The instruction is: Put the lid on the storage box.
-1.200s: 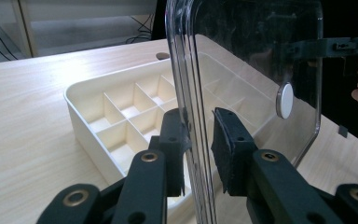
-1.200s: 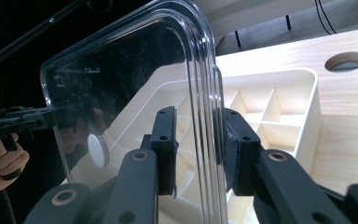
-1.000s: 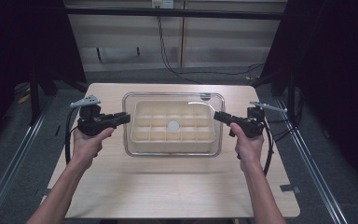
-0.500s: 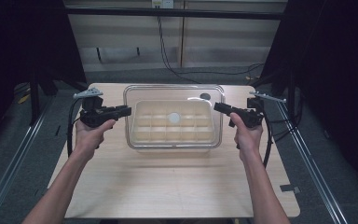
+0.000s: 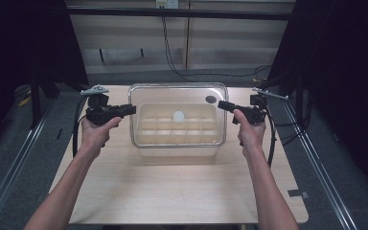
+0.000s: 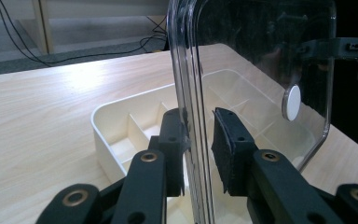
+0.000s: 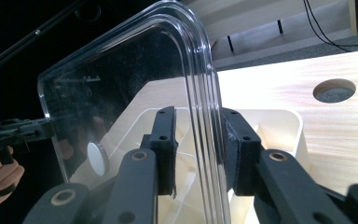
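A clear plastic lid [image 5: 178, 92] with a white round knob [image 5: 178, 115] hangs level above a cream tray [image 5: 146, 138] divided into several compartments. My left gripper [image 5: 133, 109] is shut on the lid's left edge and my right gripper [image 5: 220, 104] on its right edge. In the left gripper view the lid [image 6: 261, 56] stands edge-on between the pads of my left gripper [image 6: 198, 122], with the tray [image 6: 121, 122] below. In the right gripper view my right gripper [image 7: 198, 117] clamps the lid's rim [image 7: 200, 70] above the tray [image 7: 279, 123].
The tray rests on a light wooden table [image 5: 172, 191] with a dark round hole [image 7: 334, 90] near its far right. Metal rails [image 5: 9, 177] run along both sides of the table. Cables [image 5: 172, 52] trail over the floor behind it.
Both grippers have risen with the lid held between them. The lid now hangs higher above the tray, which has stayed in place.
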